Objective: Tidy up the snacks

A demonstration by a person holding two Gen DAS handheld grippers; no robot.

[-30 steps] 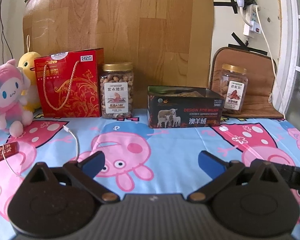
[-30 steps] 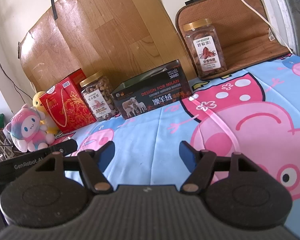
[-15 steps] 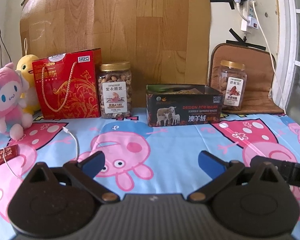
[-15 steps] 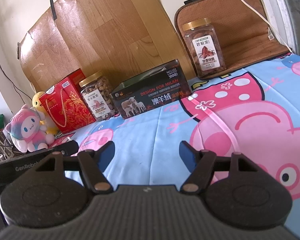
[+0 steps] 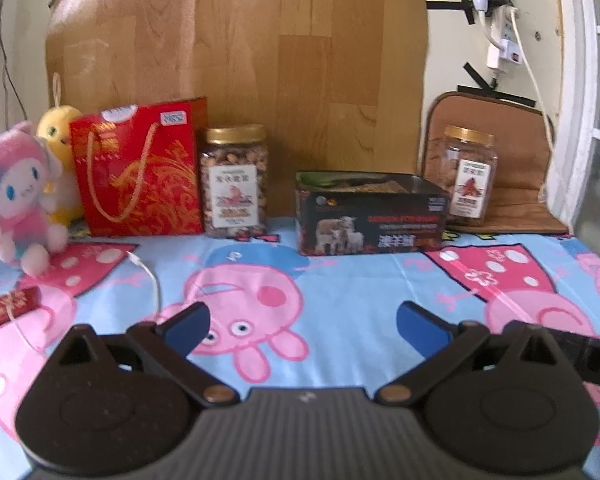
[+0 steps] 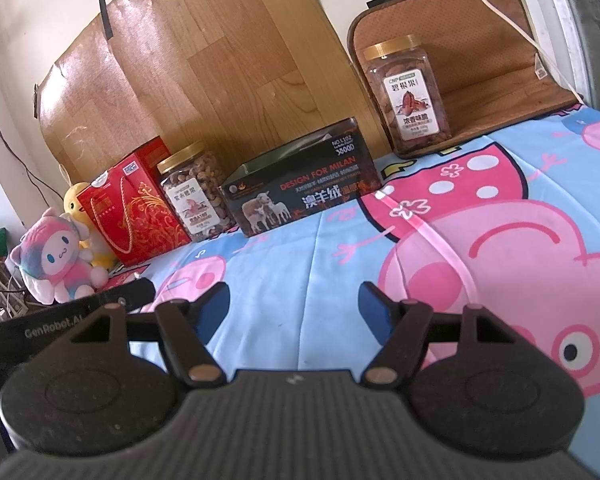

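Snack jars flank the open dark box [image 5: 370, 216] at twelve o'clock: cashew jar [image 5: 235, 182] at eleven beside the red gift bag [image 5: 138, 170], pecan jar [image 5: 469, 176] at one. My left gripper [image 5: 302, 322] and right gripper [image 6: 294, 308] gape wide, holding nothing.

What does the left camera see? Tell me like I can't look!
An open gripper hovers over a cartoon pig cloth. Behind stand plush toys, a red bag, two nut jars and a dark box.
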